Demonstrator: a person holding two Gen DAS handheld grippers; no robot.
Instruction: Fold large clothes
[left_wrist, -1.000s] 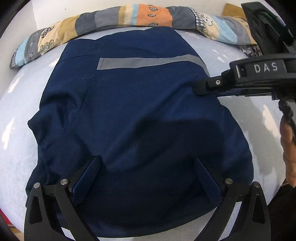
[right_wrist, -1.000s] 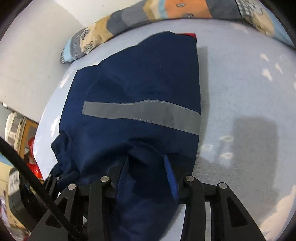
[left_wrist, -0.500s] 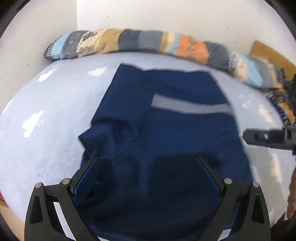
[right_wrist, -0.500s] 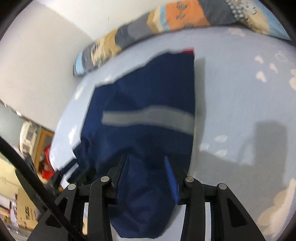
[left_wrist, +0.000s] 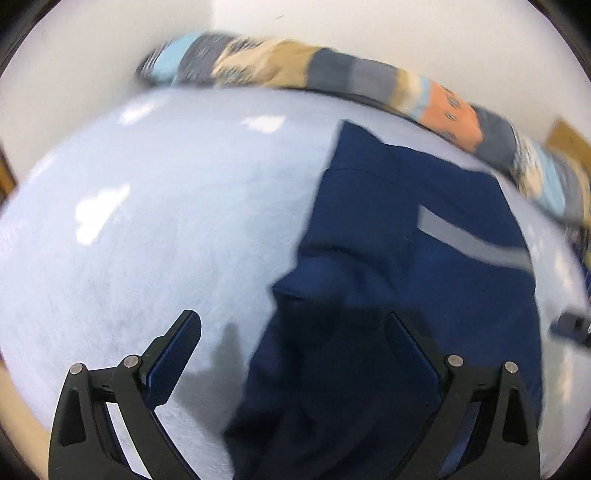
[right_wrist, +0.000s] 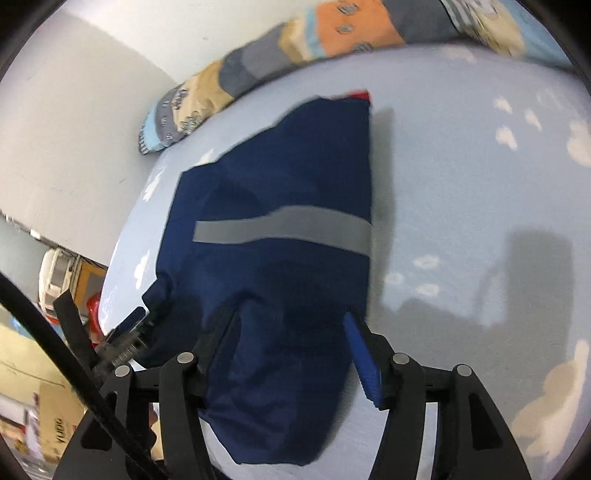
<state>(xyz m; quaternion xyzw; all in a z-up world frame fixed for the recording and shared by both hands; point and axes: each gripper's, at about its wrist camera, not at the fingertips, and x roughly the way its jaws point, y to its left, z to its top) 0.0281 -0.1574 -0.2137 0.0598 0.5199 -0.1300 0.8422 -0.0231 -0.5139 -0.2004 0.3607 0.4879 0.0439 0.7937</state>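
A navy blue garment (left_wrist: 399, 258) with a grey reflective stripe (left_wrist: 472, 240) lies folded on the light blue bed sheet (left_wrist: 147, 229). It also shows in the right wrist view (right_wrist: 280, 192), with its stripe (right_wrist: 280, 229) across the middle. My left gripper (left_wrist: 291, 325) is open and hovers over the garment's near left edge, one finger over the bare sheet. My right gripper (right_wrist: 291, 321) is open above the garment's near end, with cloth between its fingers but not pinched. The left gripper's tip (right_wrist: 129, 328) shows at the left of the right wrist view.
A patchwork quilt roll (left_wrist: 332, 74) lies along the far edge of the bed against the white wall; it also shows in the right wrist view (right_wrist: 295, 44). Furniture and a cardboard box (right_wrist: 48, 406) stand beyond the bed's left side.
My left gripper has swung left, so the garment has slid to the right of its view and bare sheet fills the left. My right gripper has stayed over the garment's near end.
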